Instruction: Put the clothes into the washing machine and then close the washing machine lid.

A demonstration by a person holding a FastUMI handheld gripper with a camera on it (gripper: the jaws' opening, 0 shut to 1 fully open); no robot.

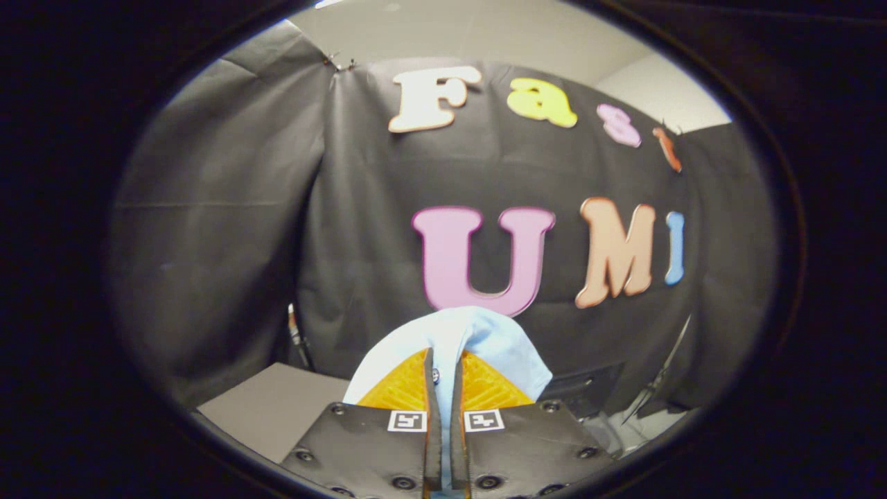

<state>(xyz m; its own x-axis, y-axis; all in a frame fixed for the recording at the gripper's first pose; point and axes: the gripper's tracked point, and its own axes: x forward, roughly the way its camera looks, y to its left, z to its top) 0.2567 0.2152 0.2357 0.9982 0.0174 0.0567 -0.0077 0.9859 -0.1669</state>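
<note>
A light blue piece of clothing (pixel 478 336) is pinched between my two fingers and bulges up and out ahead of them, draping over both sides. My gripper (pixel 443 360) is shut on this cloth, with only a thin strip of fabric showing in the narrow gap between the fingers. The gripper is held up in the air, facing the booth's black cloth wall. A dark, box-like thing (pixel 589 388), perhaps part of the washing machine, shows low to the right beyond the fingers, too hidden to tell its lid.
A grey table surface (pixel 277 409) lies below and to the left of the fingers. The black cloth wall (pixel 222 229) stands close behind. Thin cables or rods (pixel 665 374) hang at the lower right.
</note>
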